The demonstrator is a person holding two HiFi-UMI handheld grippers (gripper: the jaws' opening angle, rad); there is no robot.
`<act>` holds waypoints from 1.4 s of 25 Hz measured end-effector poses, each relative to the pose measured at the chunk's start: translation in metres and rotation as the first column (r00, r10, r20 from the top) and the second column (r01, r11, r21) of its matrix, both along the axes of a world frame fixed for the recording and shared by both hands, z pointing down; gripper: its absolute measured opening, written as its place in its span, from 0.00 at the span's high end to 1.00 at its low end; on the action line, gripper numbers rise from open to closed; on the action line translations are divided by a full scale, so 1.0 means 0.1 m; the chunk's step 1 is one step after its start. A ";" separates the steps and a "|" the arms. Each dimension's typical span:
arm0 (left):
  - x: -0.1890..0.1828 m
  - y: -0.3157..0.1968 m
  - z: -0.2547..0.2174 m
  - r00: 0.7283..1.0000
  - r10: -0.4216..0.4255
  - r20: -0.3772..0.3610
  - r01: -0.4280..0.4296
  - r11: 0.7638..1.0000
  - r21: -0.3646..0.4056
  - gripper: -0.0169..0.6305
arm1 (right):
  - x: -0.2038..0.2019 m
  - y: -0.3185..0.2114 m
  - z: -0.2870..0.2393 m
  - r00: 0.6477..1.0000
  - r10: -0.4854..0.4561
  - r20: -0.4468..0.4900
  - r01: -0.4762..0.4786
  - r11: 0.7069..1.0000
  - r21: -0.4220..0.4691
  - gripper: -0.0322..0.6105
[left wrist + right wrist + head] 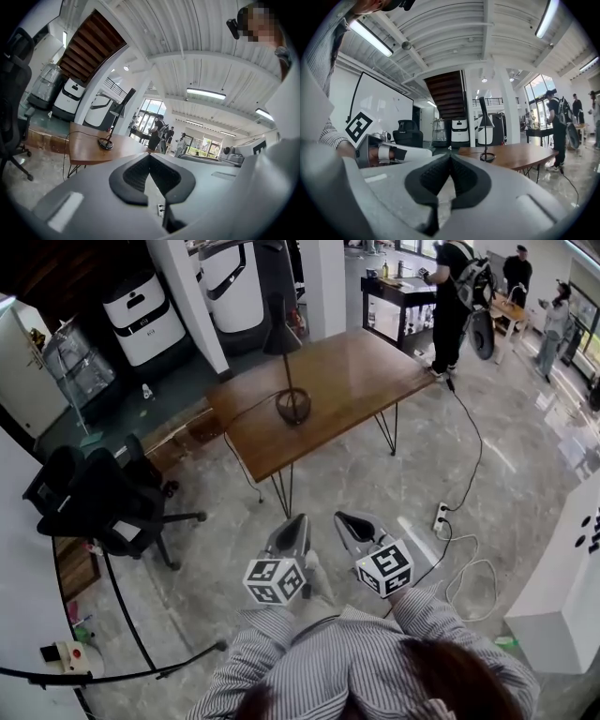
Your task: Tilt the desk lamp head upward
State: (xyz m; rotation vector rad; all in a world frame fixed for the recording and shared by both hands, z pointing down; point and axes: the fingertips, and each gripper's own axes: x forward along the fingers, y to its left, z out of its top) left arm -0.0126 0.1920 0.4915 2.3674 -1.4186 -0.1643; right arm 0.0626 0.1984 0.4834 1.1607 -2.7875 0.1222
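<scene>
A black desk lamp [284,352] stands on the wooden table [347,381], its cone head [280,334] pointing down and its round base [292,406] near the table's front left. It also shows far off as the lamp [112,124] in the left gripper view and the lamp [486,126] in the right gripper view. My left gripper [301,520] and right gripper [343,518] hover side by side over the floor, well short of the table. Both are shut with nothing between the jaws [150,157] [449,158].
A black office chair [98,498] stands at the left. A power strip [440,517] with white and black cables lies on the floor at the right. Several people [450,296] stand beyond the table. A white cabinet [562,587] is at the right edge.
</scene>
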 end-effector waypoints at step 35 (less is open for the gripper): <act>-0.47 -4.68 -0.32 0.991 0.115 0.073 -0.117 0.993 0.025 0.76 | -0.70 -4.42 -1.45 0.991 -0.130 -0.030 0.132 0.933 0.334 0.91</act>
